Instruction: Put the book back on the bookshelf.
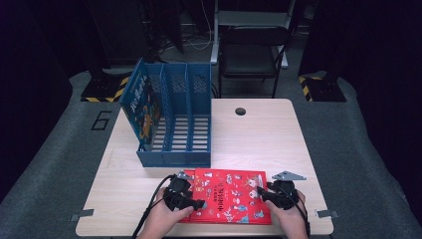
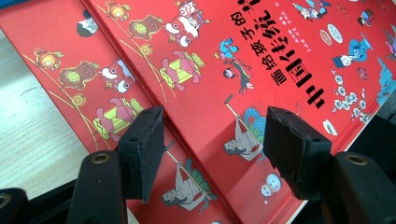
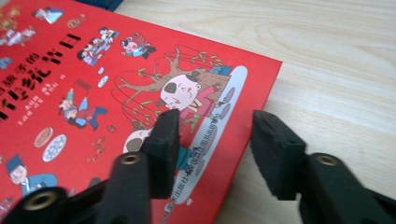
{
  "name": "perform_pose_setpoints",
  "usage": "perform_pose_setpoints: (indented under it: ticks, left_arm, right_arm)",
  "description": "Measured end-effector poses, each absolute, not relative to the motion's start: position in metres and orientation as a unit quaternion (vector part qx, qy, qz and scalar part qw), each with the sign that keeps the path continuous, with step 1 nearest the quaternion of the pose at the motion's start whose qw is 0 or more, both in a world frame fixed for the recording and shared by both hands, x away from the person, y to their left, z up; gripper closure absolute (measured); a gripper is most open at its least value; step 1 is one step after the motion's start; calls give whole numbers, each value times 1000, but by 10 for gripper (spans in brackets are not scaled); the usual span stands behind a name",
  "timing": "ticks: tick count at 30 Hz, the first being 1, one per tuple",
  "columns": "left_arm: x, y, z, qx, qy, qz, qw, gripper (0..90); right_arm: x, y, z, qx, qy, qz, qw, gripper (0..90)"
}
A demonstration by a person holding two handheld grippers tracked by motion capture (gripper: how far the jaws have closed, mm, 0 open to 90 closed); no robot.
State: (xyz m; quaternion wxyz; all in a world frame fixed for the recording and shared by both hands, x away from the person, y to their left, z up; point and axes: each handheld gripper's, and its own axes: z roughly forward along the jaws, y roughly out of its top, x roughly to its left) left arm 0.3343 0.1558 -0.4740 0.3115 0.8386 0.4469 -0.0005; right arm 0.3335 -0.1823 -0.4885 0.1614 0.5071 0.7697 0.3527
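Observation:
A red picture book [image 1: 231, 194] with cartoon figures and black characters lies flat near the table's front edge. My left gripper [image 1: 198, 203] is at the book's left end, held in a hand. In the left gripper view its jaws stand open [image 2: 212, 140] just over the cover [image 2: 261, 60], pads apart and pressing on nothing. My right gripper [image 1: 261, 193] is at the book's right end. Its open jaws [image 3: 215, 135] straddle the book's right edge: one pad is over the cover [image 3: 93, 93], the other over bare wood.
A blue three-slot file rack [image 1: 174, 152] stands behind the book on the table's left half, with a blue book [image 1: 142, 107] upright in its left slot. The wooden table [image 1: 259, 134] has a cable hole [image 1: 240, 111]. A black chair [image 1: 251, 50] stands beyond the far edge.

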Motion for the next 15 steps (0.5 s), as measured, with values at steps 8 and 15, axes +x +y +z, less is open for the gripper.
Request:
perform_pose_setpoints:
  ticks: [8,15]
  left_arm:
    - [334,155,-473,842,445,0,305,382]
    - [335,155,-473,841,447,2,306,391]
  right_arm:
    - [333,-185,-487,513,769,350,150,636]
    - [331,-185,-486,509,771,347,161,641]
